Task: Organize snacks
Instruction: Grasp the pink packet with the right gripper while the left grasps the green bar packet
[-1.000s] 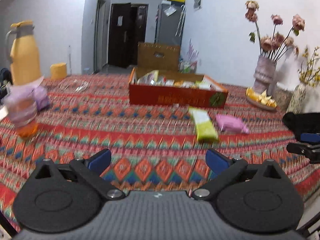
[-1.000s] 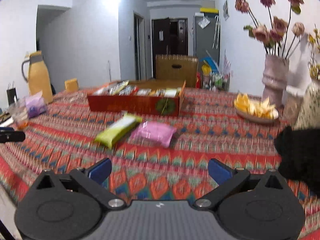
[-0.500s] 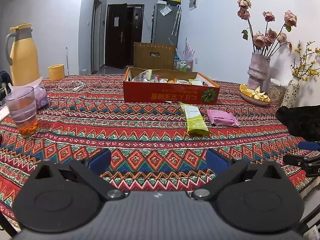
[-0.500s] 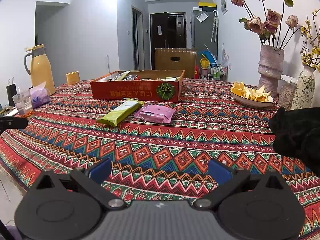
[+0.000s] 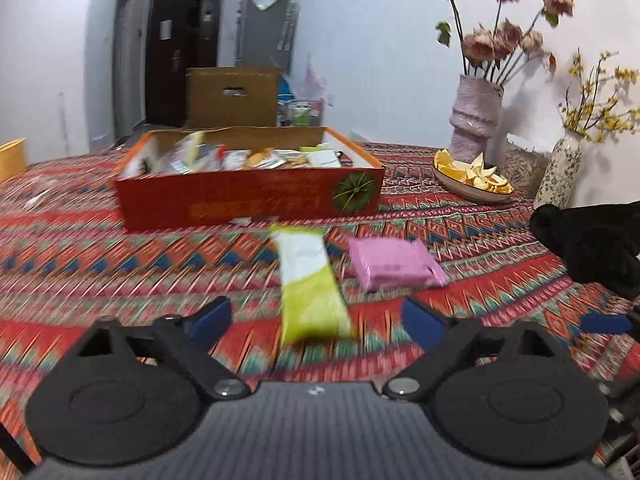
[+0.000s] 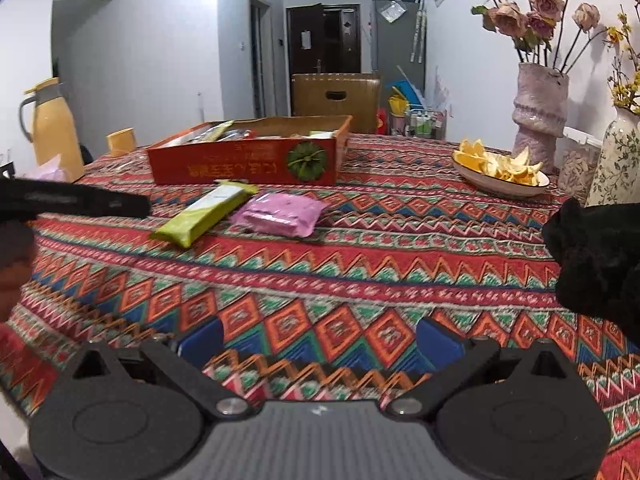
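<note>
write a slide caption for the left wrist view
Open left gripper nears a yellow-green snack packet beside a pink one, before the red cardboard box.

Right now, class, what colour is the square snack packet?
Pink, clearest in the right wrist view.

A red box (image 6: 248,160) sits mid-table on a patterned cloth (image 6: 360,280). Just in front of the box lie a green packet (image 6: 204,212) and a pink packet (image 6: 280,214), side by side with a narrow gap between them. Nearer than the packets, the cloth is bare across its width. Right of the box, a plate of peels (image 6: 500,172), a pink vase (image 6: 540,116) and a speckled vase (image 6: 616,160) line the wall. A black cloth heap (image 6: 600,256) blocks the near right. Left of the box stands a yellow jug (image 6: 52,128).
</note>
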Available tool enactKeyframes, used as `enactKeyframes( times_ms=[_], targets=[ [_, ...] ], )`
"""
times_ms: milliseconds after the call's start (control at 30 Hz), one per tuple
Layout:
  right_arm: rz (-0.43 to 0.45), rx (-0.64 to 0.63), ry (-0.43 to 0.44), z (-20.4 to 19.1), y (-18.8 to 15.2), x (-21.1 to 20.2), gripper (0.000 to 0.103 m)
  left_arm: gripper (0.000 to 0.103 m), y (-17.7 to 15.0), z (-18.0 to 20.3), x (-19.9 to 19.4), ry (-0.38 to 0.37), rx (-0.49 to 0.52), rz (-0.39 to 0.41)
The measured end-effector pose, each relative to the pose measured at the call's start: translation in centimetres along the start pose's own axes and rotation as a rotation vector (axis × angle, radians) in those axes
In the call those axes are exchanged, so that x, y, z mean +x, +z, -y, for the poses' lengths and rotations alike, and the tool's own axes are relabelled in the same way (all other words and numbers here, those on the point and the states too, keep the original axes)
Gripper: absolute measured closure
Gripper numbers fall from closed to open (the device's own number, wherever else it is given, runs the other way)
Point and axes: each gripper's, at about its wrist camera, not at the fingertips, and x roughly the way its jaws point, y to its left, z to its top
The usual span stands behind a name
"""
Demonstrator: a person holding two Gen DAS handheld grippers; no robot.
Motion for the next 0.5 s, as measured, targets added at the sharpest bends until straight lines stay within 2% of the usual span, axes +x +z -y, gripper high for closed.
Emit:
enactKeyframes(
  times_ms=[67,167,233,300,333,367,500],
  targets=[
    [0.001,0.002,-0.006,0.4,0.5,0.5,0.000,0.024,1.0,0.0,2.9,0.010,0.012,-0.029],
    [0.002,-0.013,-0.020,0.7,1.2,1.3,0.000,0.027,1.8,-0.5,6.4,0.013,-0.001,-0.062],
    [-0.007,-0.041,-0.030,0.8,1.9,2.3,0.000,0.027,1.9,-1.0,8.0,-0.019,-0.021,-0.084],
    [-0.015,-0.078,-0.038,0.8,2.9,3.4,0.000,0.038,2.0,-1.3,8.9,-0.040,-0.026,-0.099],
    [-0.014,-0.093,-0.034,0.8,3.4,4.1,0.000,0.050,1.9,-1.5,9.3,-0.042,-0.025,-0.116],
    [-0.012,-0.102,-0.019,0.8,4.0,5.0,0.000,0.058,1.8,-1.9,9.5,-0.038,-0.033,-0.139],
    [-0.028,-0.101,0.072,0.1,6.6,9.7,0.000,0.063,1.7,-3.8,8.1,-0.011,-0.076,-0.137]
  ],
)
